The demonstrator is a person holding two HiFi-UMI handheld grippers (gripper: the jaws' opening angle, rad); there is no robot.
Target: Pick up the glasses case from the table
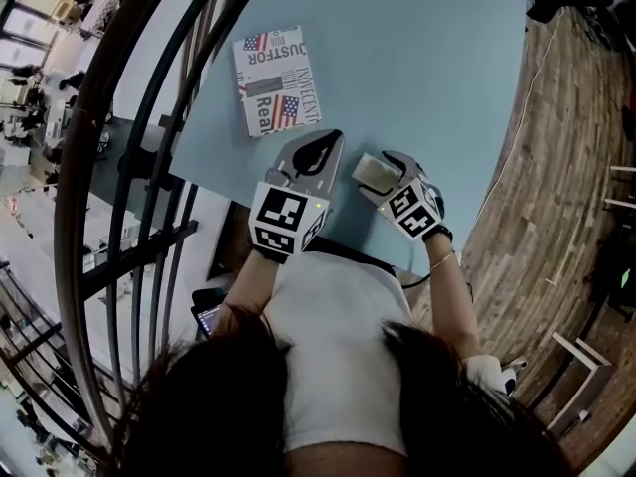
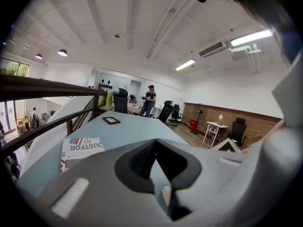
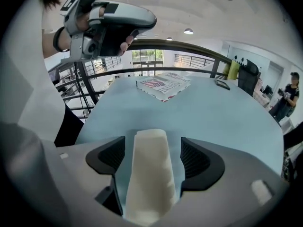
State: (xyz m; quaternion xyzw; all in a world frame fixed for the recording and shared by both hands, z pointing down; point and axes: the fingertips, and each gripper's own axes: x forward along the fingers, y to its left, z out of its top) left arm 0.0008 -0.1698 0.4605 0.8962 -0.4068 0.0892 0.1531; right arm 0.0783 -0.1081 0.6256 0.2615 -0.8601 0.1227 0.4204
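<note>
The glasses case is a cream oblong lying near the front edge of the light blue table. My right gripper is around it. In the right gripper view the case runs lengthwise between the two black pads, with strips of table showing on both sides, so the right gripper stands open. My left gripper is just left of the case, its black tips together on nothing. It hangs above the table in the right gripper view, as the left gripper.
A magazine with a flag print lies on the table beyond the left gripper. A small black frame sits at the far end. A dark curved railing runs along the table's left side. A person stands far back.
</note>
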